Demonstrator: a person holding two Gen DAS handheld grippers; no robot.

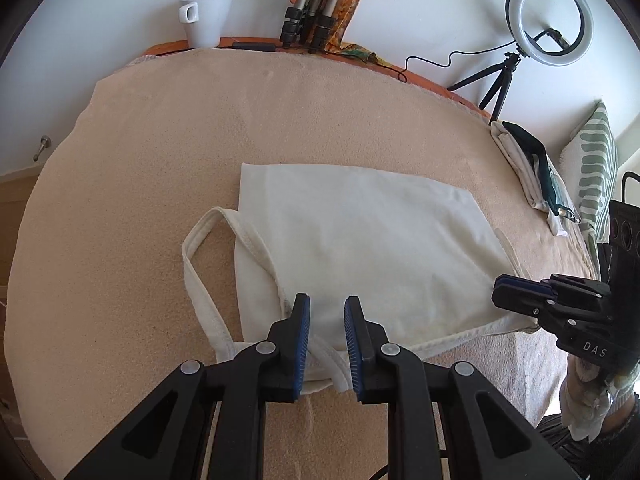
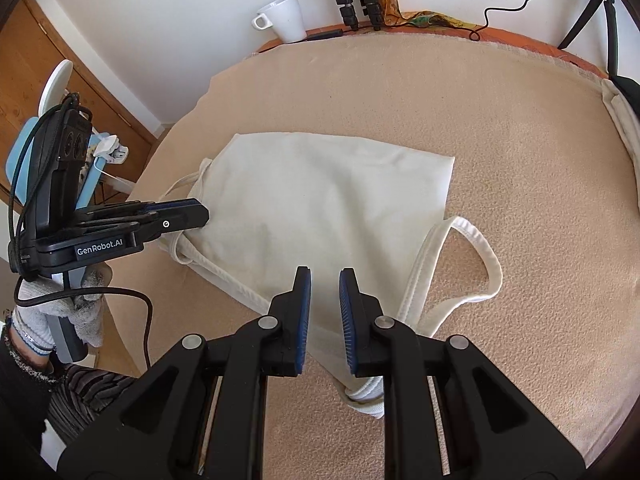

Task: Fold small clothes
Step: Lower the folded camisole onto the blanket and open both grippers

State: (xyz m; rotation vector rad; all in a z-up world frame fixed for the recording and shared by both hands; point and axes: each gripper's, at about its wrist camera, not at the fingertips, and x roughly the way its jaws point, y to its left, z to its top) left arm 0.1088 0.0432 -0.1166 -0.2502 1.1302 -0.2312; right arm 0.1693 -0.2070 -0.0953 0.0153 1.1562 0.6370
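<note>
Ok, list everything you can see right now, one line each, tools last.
tank top: one, cream, flat mid-surface, straps near tools
blanket: one, beige, covering surface
mug: one, white, far edge
ring light: one, on black tripod, far right
folded clothes: one pile, cream and dark, right edge
cushion: one, green-striped, far right
left tool: black, blue pads, slightly apart, over strap end
right tool: same, empty, over hem

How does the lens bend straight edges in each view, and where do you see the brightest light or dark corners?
Left wrist view: the far edge of the beige fleece blanket bows into an arc, the white ring light on its black tripod glows brightest, and the corners go black. Right wrist view: the same blanket curves like a dome, daylight is soft and even on the cream sleeveless top, and the corners are dark.
</note>
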